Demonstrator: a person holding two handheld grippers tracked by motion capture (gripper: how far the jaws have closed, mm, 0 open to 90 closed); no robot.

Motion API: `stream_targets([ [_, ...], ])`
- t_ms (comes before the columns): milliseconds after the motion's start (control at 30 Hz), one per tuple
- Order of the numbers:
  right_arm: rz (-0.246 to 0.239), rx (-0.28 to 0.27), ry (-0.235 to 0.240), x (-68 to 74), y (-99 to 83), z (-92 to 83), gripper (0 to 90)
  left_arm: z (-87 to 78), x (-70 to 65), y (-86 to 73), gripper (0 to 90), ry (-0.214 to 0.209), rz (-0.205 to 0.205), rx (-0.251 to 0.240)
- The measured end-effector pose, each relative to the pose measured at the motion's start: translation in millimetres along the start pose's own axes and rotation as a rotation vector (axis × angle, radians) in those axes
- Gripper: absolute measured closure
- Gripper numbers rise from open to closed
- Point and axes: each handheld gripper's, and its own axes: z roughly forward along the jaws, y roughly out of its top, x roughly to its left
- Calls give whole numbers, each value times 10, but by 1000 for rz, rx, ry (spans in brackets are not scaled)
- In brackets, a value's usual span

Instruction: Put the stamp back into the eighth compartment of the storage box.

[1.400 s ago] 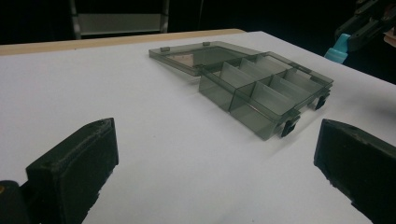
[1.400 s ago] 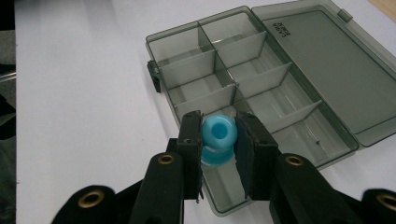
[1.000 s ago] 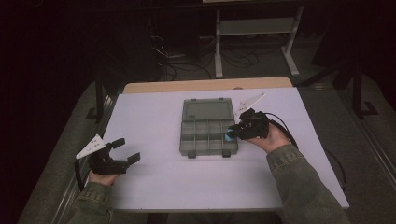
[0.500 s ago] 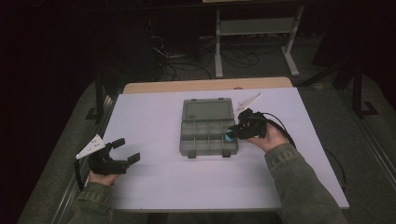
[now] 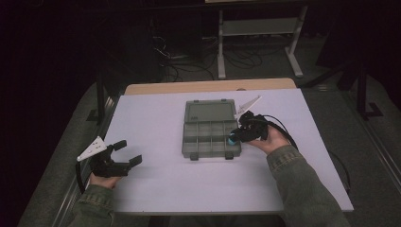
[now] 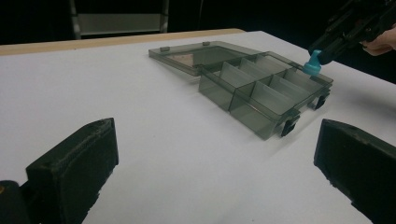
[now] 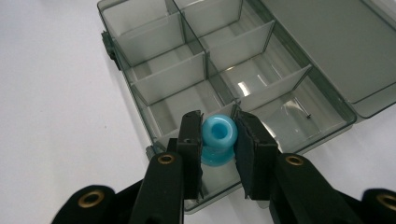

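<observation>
We find no readable text, labels, brands or numbers anywhere: none on the grey box [image 5: 211,132], the blue piece [image 7: 218,139], or the table [image 5: 156,118].

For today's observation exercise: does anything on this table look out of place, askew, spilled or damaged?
Nothing stands out. The compartment box lies square on the table, lid open flat, compartments empty. The right gripper holds a blue bead over its edge.

the lower part of the blue bead [image 7: 218,140] is hidden between the jaws in the right gripper view. the organiser box [image 7: 224,70] is cut off there at the top edge. a tiny dark speck [image 7: 308,116] in one compartment is too small to identify.
</observation>
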Motion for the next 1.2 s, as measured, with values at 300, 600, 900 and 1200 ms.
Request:
stream_targets([
  [300, 3, 37, -3, -11, -15, 79, 708, 1, -1, 0, 0, 0, 1, 1],
  [600, 18, 44, 2, -47, -71, 118, 707, 2, 0, -1, 0, -1, 2, 4],
  [900, 20, 37, 10, -41, -71, 124, 630, 3, 0, -2, 0, -2, 1, 4],
  [1200, 31, 4, -9, -50, -71, 71, 431, 6, 1, -3, 0, -3, 1, 8],
])
